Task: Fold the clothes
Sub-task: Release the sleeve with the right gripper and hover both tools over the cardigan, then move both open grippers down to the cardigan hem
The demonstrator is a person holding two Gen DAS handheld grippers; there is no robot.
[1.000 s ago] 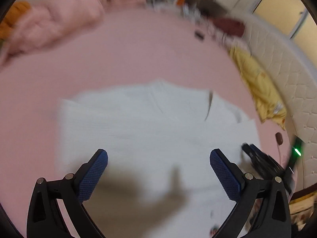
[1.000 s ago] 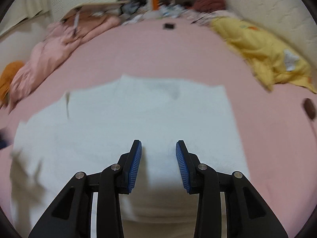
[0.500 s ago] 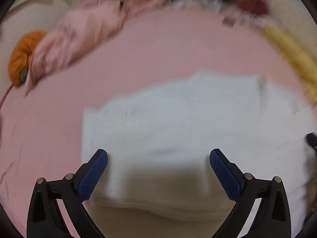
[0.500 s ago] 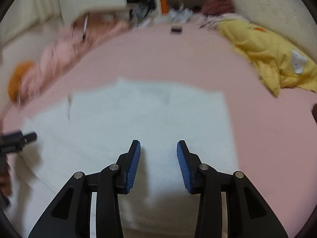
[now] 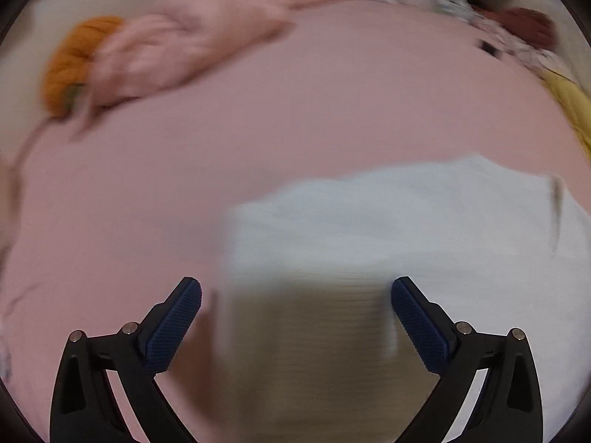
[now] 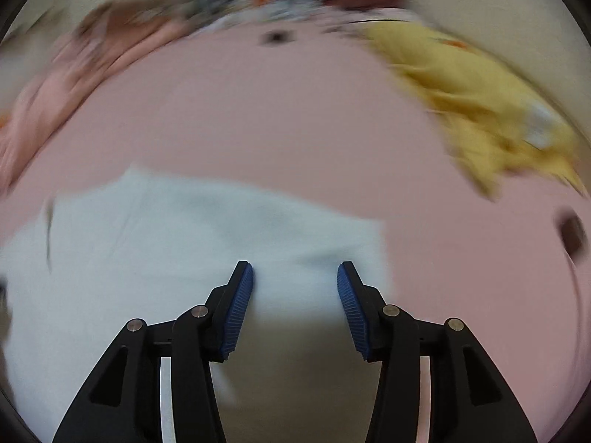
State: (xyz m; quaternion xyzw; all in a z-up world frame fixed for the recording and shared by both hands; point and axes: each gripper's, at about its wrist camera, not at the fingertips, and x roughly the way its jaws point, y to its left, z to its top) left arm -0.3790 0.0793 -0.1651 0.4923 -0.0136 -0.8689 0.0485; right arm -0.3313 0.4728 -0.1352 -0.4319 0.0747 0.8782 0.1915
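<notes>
Left wrist view shows a wide pink bedsheet (image 5: 258, 118) filling most of the frame, blurred by motion. On it lies a white garment (image 5: 424, 221), spread flat at the lower right, its left edge running down between the 2 fingers of the left gripper (image 5: 295, 291). That gripper is spread wide and grips nothing; whether its pads touch the cloth cannot be told. A pink blanket (image 5: 192, 40) is heaped at the upper left, just beside an orange object (image 5: 74, 62) at its left end. A yellow cloth (image 5: 569, 103) shows at the right edge, well apart from the garment.

In the right wrist view the same pink sheet (image 6: 277, 110) carries the white garment (image 6: 166, 240) at the lower left, its right edge just right of the right gripper (image 6: 295, 277). The fingers stand parted over the white fabric, with nothing pinched between them. The yellow cloth (image 6: 480, 103) lies crumpled at the upper right, and a small dark object (image 6: 572, 236) sits on the sheet at the far right.
</notes>
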